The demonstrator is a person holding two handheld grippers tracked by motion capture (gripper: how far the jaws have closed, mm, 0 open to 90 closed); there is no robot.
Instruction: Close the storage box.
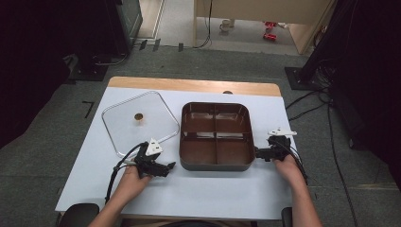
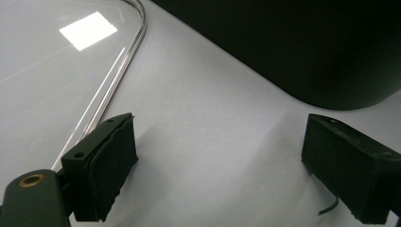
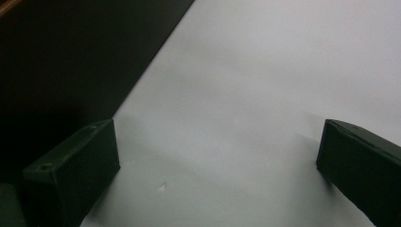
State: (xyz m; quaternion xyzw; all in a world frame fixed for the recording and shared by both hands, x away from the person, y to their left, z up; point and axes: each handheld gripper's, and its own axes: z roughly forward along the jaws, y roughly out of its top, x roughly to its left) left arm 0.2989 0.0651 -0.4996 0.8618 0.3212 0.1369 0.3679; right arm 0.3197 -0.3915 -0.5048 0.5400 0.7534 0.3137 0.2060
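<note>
left tool (image 1: 171, 165): wide open, holding nothing | right tool (image 1: 257, 153): wide open, holding nothing | brown pan (image 1: 215, 136): on my counter (image 1: 198, 194), between both tools | glass lid (image 1: 139, 122): flat, left of pan

We hold both grippers low: left gripper (image 1: 171, 165) at 7 o'clock, right gripper (image 1: 257, 152) at 4 o'clock, both w/ jaws wide apart, nothing between.
</note>
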